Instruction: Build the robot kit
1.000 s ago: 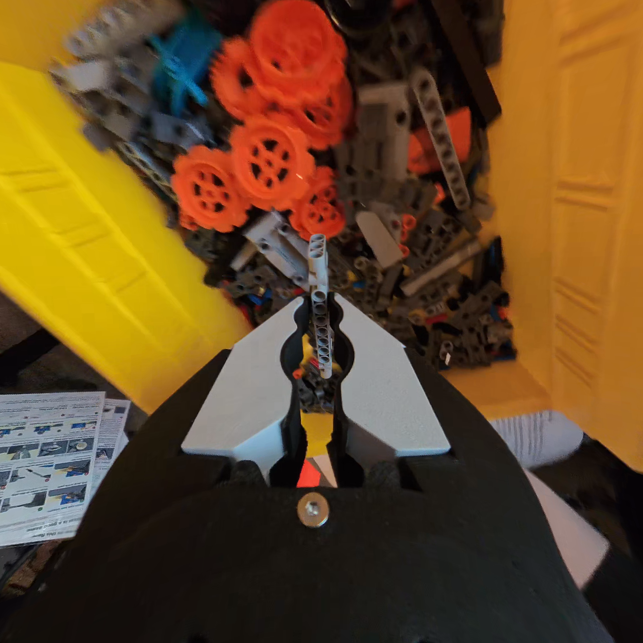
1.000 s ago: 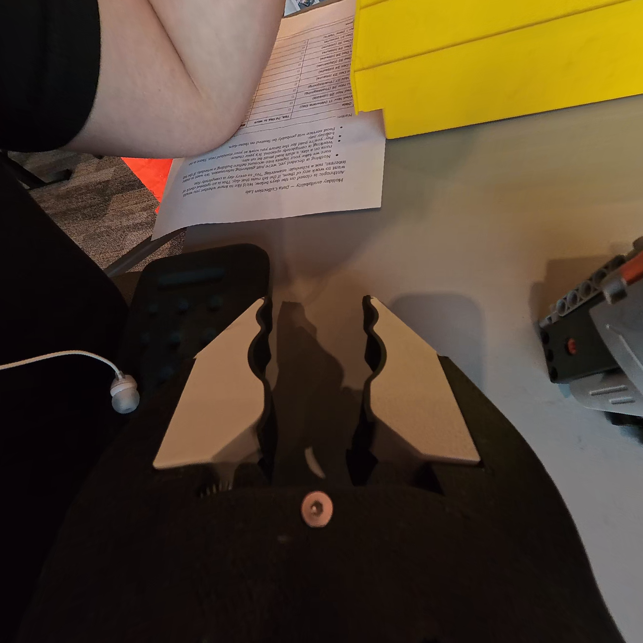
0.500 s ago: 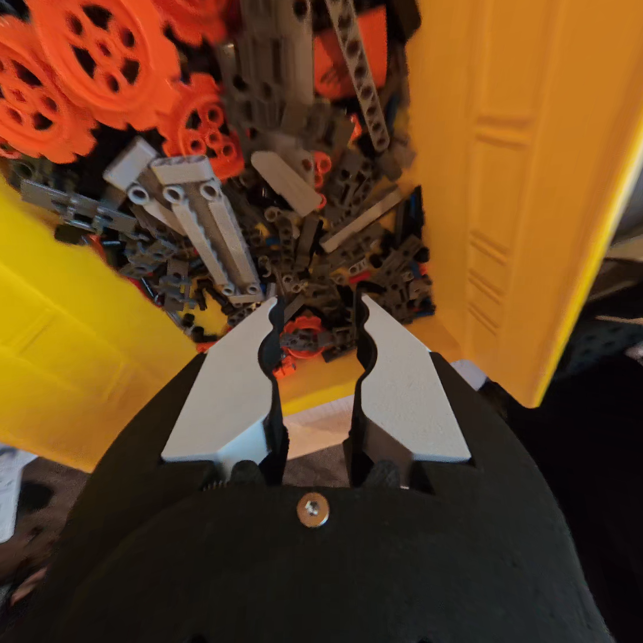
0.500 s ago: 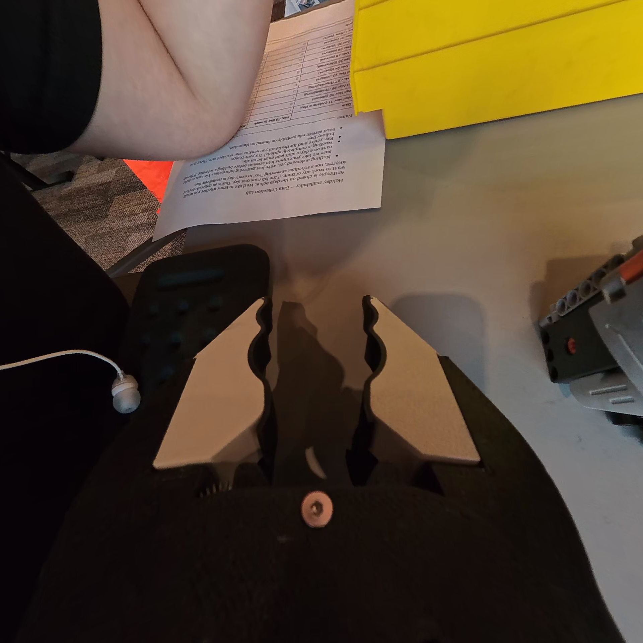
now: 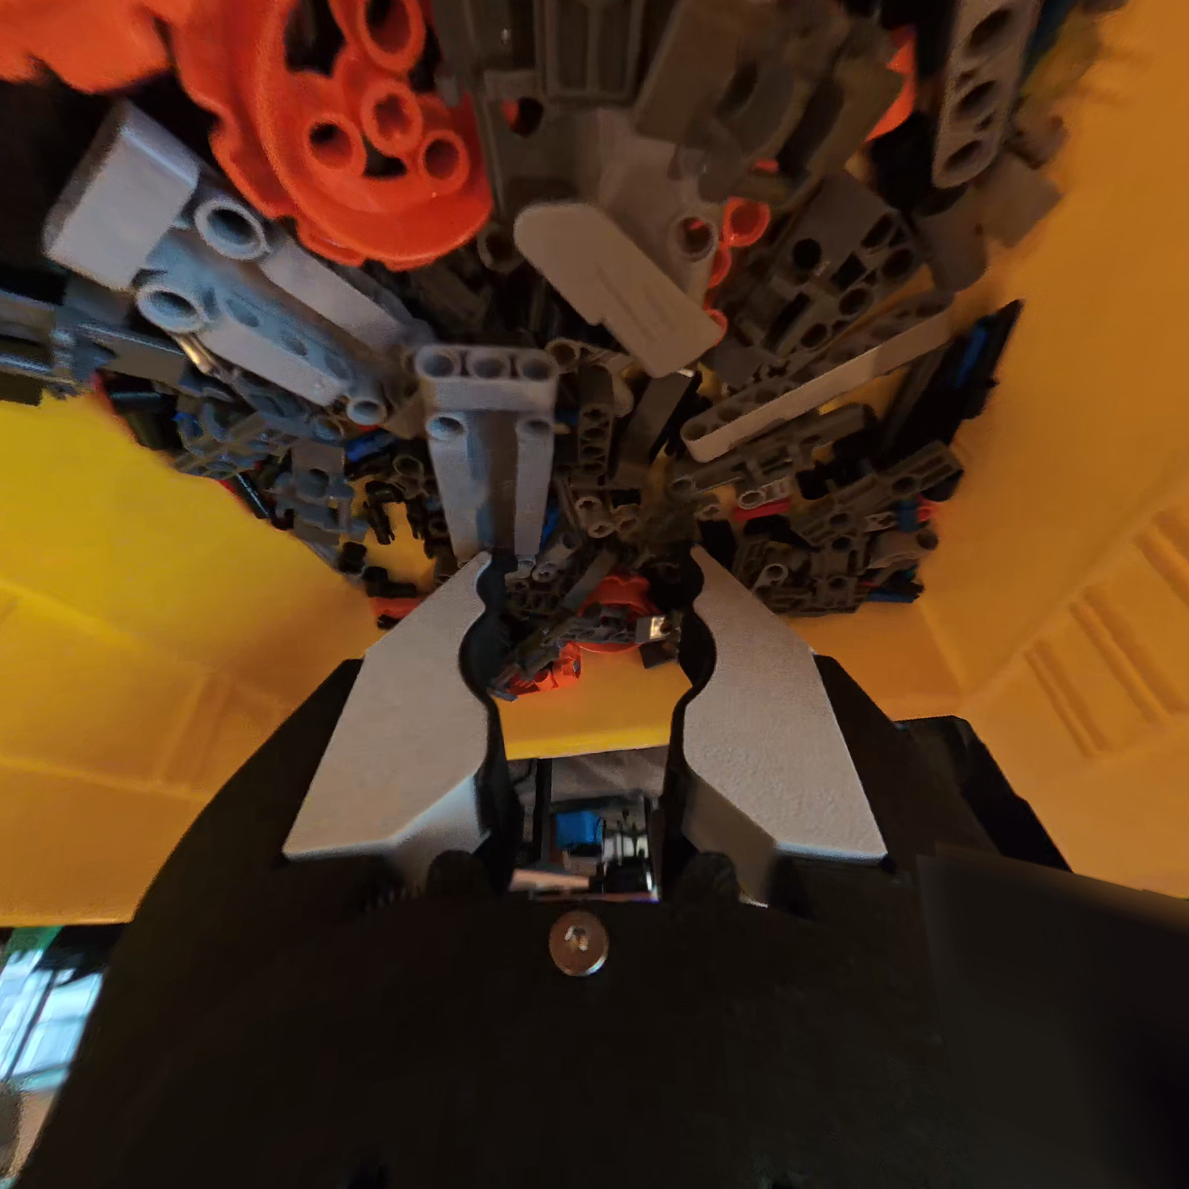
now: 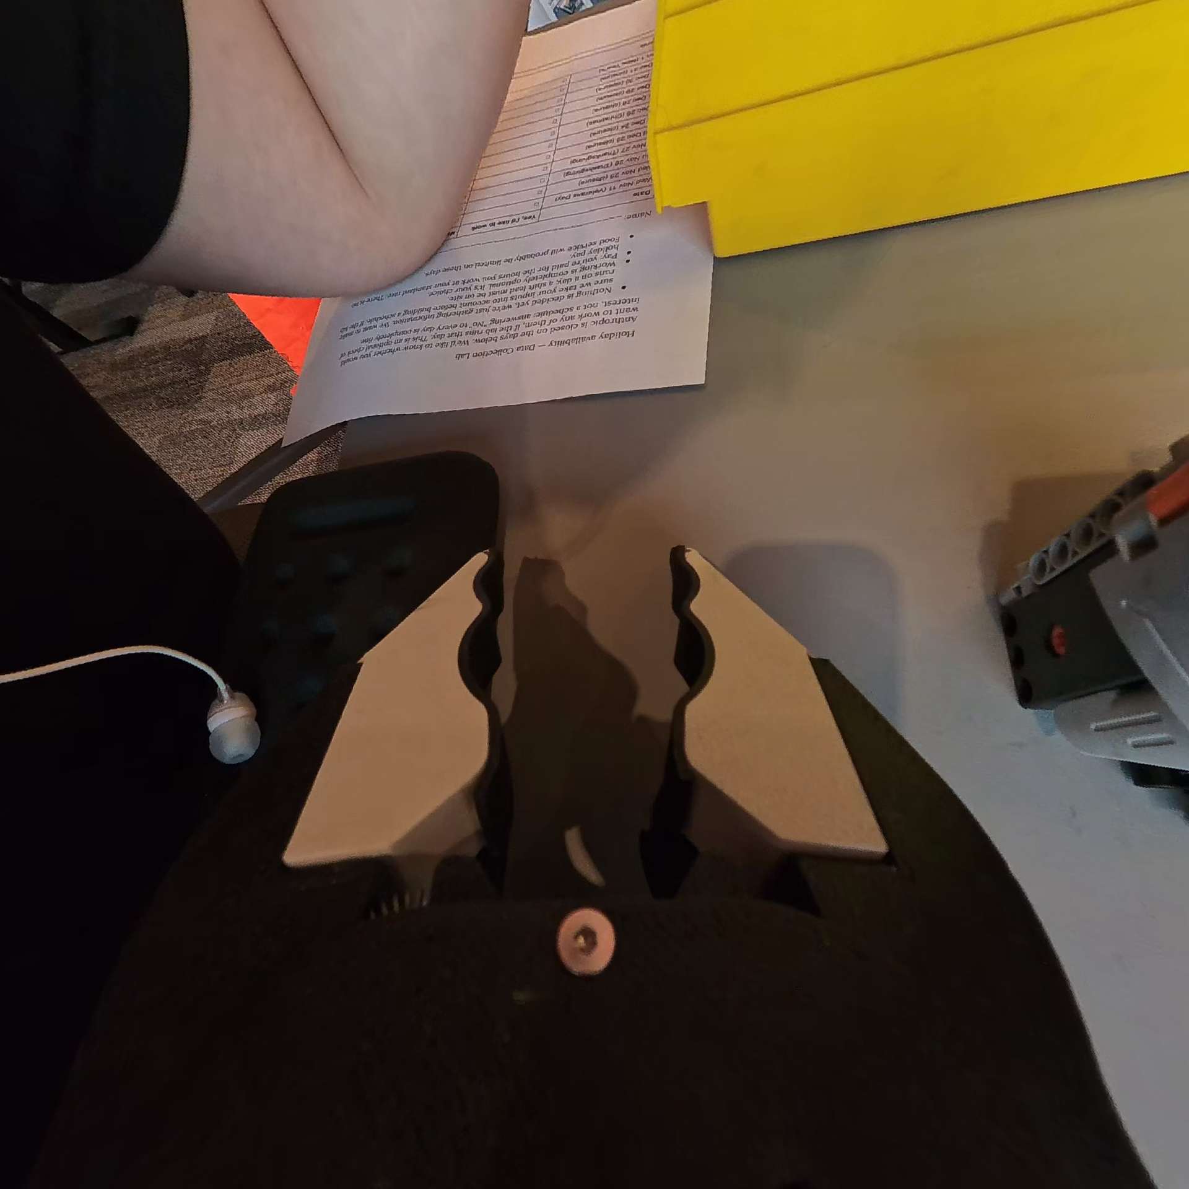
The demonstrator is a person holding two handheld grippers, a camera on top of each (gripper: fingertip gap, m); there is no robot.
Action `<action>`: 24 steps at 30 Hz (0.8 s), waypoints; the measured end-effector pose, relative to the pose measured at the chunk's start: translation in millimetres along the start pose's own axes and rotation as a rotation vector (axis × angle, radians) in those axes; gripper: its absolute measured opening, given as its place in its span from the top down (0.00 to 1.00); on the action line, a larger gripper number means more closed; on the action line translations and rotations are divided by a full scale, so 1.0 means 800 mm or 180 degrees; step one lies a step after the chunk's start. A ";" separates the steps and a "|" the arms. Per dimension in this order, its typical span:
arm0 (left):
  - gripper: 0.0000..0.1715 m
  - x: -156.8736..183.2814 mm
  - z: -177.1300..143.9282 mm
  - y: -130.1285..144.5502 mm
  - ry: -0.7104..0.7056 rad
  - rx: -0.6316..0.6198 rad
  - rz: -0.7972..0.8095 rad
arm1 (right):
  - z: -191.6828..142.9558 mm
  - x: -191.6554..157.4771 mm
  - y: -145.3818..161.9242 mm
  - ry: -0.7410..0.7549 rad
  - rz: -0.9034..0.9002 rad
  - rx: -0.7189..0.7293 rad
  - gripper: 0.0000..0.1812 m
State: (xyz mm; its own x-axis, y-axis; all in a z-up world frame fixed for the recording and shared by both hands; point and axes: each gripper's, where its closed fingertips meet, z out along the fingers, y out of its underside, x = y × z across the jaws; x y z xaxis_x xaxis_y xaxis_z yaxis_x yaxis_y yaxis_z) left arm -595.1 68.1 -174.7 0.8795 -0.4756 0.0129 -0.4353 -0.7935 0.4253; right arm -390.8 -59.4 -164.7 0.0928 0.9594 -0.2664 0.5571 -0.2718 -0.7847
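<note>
My left gripper point(image 5: 590, 566) is open and empty, low inside a yellow bin point(image 5: 1061, 450) filled with plastic building parts. A light grey block with round holes point(image 5: 490, 444) stands just past my left fingertip point(image 5: 476, 569). Small dark pieces and an orange gear point(image 5: 611, 598) lie between the jaws. A big orange toothed wheel point(image 5: 360, 141) and a pale flat panel point(image 5: 611, 289) lie farther in. My right gripper point(image 6: 585, 560) is open and empty, resting low over a grey table point(image 6: 868, 418).
In the right wrist view a printed sheet point(image 6: 515, 322) lies ahead, a yellow bin point(image 6: 901, 109) behind it, a grey and dark motor block point(image 6: 1106, 643) at the right. A person's arm point(image 6: 309, 129) reaches at upper left. A black remote point(image 6: 360, 579) and white earbud point(image 6: 233, 730) sit left. To the black remote point(image 6: 360, 579): right tips about 5 cm, left tips about 25 cm.
A second ago my left gripper was shut on a thin grey beam; it let go, opened, and moved down deeper into the bin. The right gripper has not moved.
</note>
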 end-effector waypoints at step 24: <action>0.91 -0.023 -0.172 -0.014 0.0250 0.1864 0.0282 | -0.004 0.005 -0.008 -0.0046 0.0188 0.0140 0.74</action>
State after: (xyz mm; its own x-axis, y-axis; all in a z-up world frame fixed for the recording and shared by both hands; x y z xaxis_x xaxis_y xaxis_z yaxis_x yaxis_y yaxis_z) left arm -579.9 138.2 -55.6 0.8370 -0.5377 0.1019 -0.5214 -0.8400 -0.1499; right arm -391.7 -53.3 -159.2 0.1123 0.9405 -0.3207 0.5143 -0.3311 -0.7911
